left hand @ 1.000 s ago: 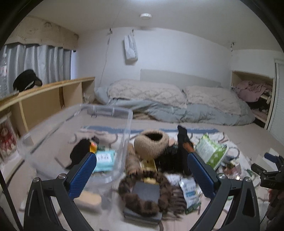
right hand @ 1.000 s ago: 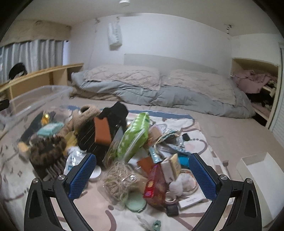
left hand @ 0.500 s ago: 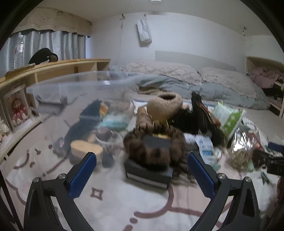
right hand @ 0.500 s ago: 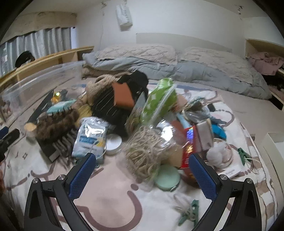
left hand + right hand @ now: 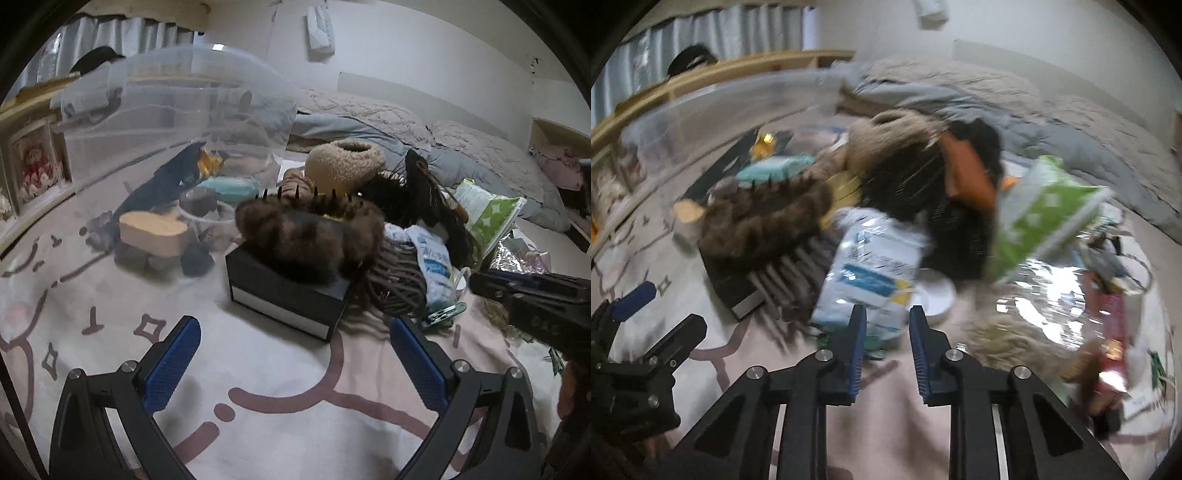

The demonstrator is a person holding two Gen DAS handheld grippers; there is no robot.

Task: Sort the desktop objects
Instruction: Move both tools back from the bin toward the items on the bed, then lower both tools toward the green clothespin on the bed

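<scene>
Bare rug [image 5: 280, 373] before wide left tool [image 5: 295, 363], black box [image 5: 284, 295] edge beyond

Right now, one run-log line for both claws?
left claw: open, empty, facing black box | right claw: jaws just closing, white-blue packet ahead, not gripped

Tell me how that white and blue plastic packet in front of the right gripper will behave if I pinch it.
The white and blue packet looks like soft, crinkly film, so it will probably flop and sag. Its glossy surface may slip between the pads. It leans against the pile, so lifting it could disturb the white round lid beside it.
</scene>
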